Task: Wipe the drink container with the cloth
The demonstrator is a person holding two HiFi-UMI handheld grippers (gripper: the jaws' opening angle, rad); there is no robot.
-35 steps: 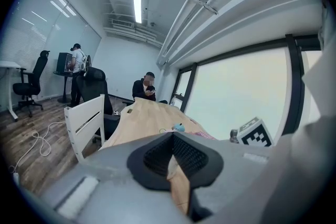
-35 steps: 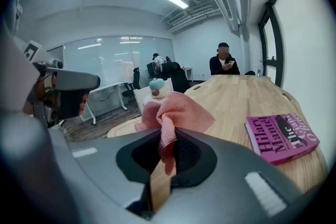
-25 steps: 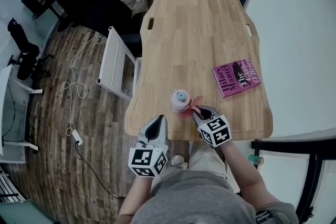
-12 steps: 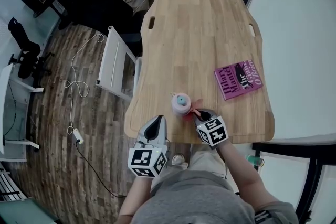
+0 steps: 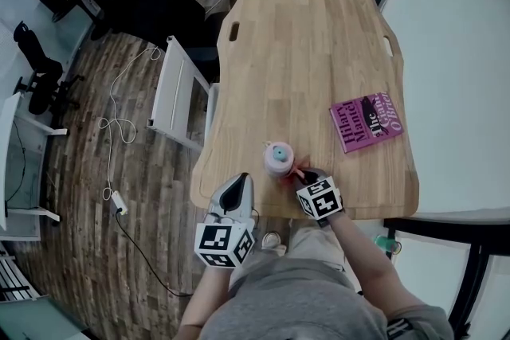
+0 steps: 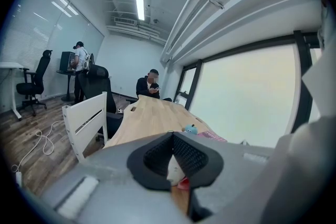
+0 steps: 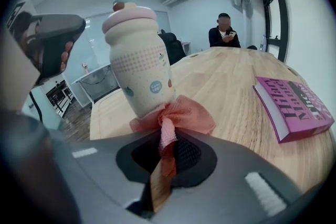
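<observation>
Right claw clamped on the pink cloth, which touches the base of the drink container on the bench — left claw closed, empty, beside the bench edge.

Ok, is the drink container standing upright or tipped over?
Upright: the drink container stands on the table, cap uppermost, cloth against its foot.

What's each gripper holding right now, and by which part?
The right gripper pinches the pink cloth by a bunched fold; the left gripper holds nothing.
</observation>
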